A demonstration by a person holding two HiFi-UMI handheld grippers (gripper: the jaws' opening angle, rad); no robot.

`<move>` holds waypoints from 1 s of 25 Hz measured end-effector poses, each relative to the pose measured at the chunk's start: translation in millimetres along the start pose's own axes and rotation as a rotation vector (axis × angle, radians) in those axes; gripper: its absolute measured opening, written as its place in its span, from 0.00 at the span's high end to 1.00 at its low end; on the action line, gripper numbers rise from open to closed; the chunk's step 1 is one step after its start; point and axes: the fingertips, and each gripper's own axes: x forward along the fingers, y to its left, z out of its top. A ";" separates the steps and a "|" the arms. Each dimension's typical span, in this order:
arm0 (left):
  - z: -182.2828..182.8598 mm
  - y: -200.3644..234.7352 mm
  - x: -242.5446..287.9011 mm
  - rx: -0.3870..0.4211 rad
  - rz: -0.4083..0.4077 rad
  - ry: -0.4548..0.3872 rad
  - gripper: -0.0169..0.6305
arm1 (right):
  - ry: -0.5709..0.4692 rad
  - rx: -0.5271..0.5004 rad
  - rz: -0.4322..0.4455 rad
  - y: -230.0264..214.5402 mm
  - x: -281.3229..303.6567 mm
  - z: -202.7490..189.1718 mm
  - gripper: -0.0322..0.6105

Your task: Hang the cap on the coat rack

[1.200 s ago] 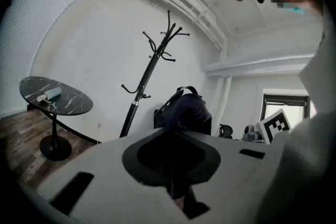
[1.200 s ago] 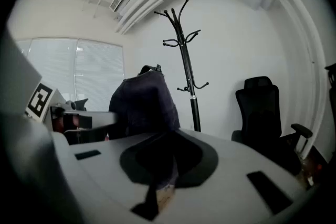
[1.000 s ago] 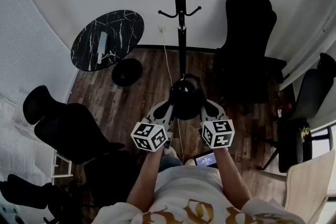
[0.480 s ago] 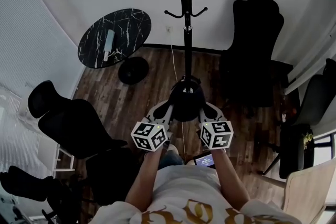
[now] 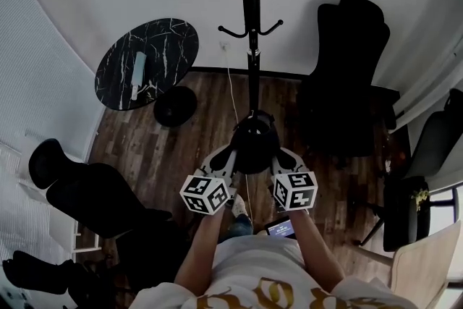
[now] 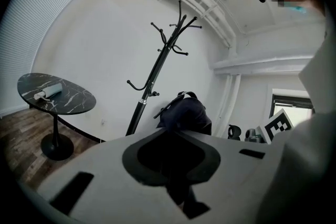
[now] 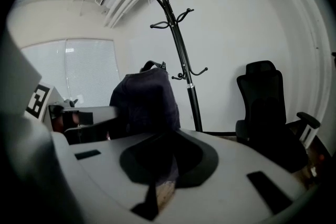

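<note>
Above the wood floor (image 5: 181, 148), facing the coat rack (image 5: 250, 25), your left tool (image 5: 228, 154) and right tool (image 5: 281, 154) each pinch tight on the dark cap (image 5: 255, 142).

A dark brown wood-plank floor (image 5: 195, 148) carries a round black table with a white-veined marble top (image 5: 170, 40) on a black disc base (image 5: 174, 106), a black metal coat rack (image 5: 250, 54) and a black high-backed office chair (image 5: 347, 76). A pale oblong object (image 5: 138, 72) lies on the tabletop.
</note>
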 end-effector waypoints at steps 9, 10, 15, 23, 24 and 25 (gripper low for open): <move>30.9 54.7 69.1 -0.024 -0.064 0.011 0.93 | 0.005 0.000 -0.055 -22.4 76.1 36.7 0.91; 34.8 60.8 75.3 -0.025 -0.071 0.013 0.93 | 0.005 -0.002 -0.062 -23.5 84.3 40.7 0.91; 52.0 88.7 101.7 -0.015 -0.112 0.017 0.93 | -0.012 -0.006 -0.095 -28.3 122.1 56.1 0.91; 64.2 103.3 128.8 -0.021 -0.169 0.013 0.93 | -0.024 -0.015 -0.146 -36.5 142.3 67.5 0.91; 65.0 102.3 130.6 -0.022 -0.177 0.012 0.93 | -0.028 -0.016 -0.153 -38.3 142.1 69.8 0.91; 65.6 101.9 132.3 -0.023 -0.185 0.011 0.93 | -0.032 -0.016 -0.158 -39.9 142.2 71.9 0.91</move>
